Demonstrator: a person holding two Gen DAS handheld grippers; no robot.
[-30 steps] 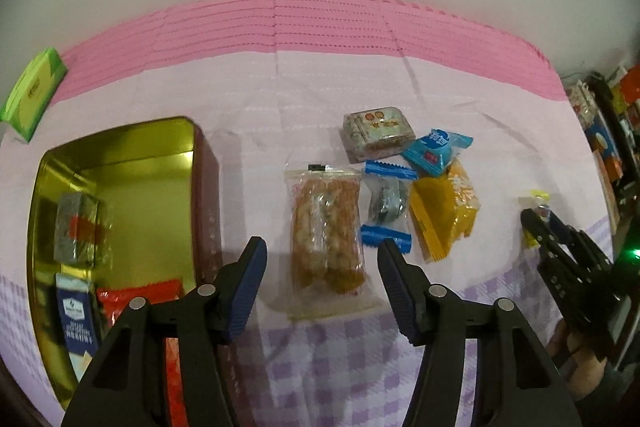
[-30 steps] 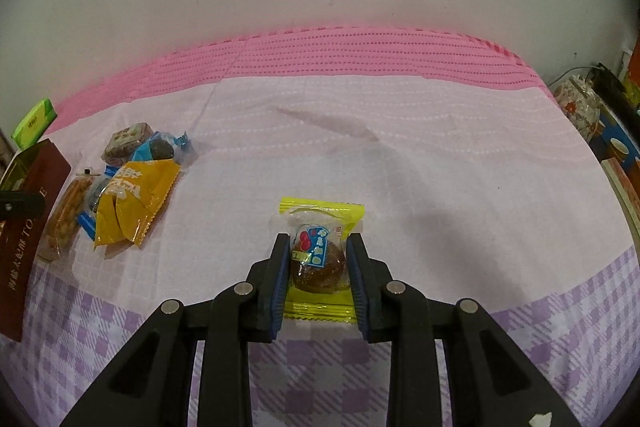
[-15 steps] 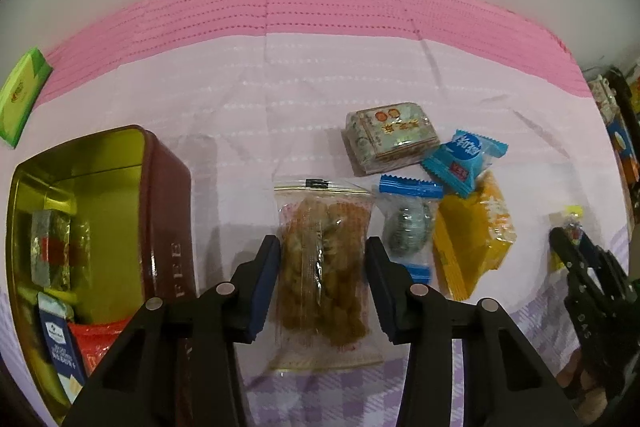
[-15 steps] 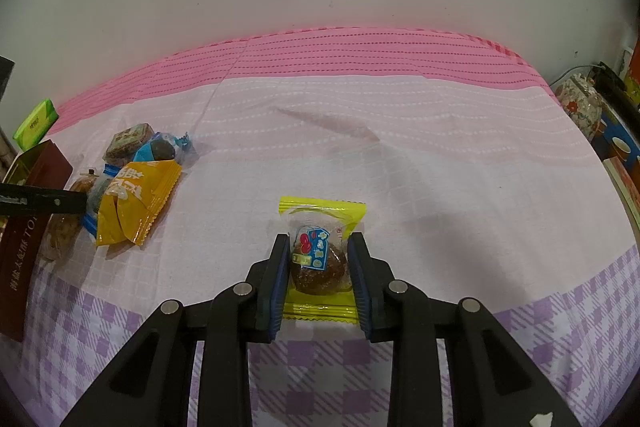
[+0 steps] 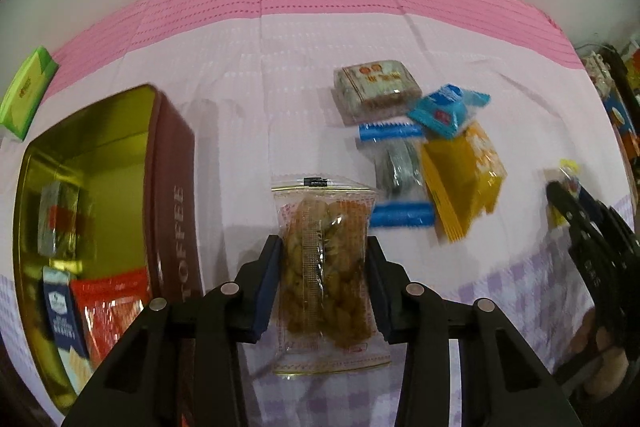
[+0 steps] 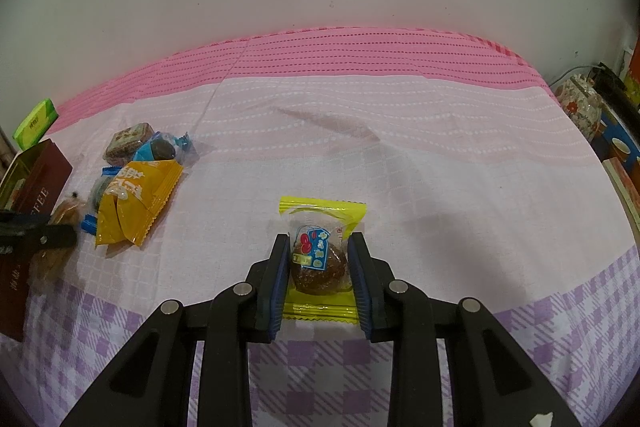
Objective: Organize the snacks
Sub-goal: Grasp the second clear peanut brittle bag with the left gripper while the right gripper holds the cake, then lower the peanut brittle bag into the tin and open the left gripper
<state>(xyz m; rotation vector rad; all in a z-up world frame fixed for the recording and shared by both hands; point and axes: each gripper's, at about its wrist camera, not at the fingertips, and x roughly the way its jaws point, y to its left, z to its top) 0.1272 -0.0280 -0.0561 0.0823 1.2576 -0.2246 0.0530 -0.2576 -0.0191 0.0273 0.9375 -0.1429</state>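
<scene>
Closing on the fried-snack packet (image 5: 325, 267) just right of the toffee tin (image 5: 176, 211), left gripper (image 5: 325, 283) jaws should clamp mid-packet, then lift straight; right gripper (image 6: 319, 275) grasps the yellow-wrapped cake (image 6: 320, 259).

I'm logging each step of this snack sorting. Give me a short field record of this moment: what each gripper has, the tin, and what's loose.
left gripper: closing around the clear pack of fried snacks
right gripper: shut on the yellow-edged pastry pack
tin: open, several packs inside
loose on cloth: yellow bag, blue packs, boxed cake
</scene>
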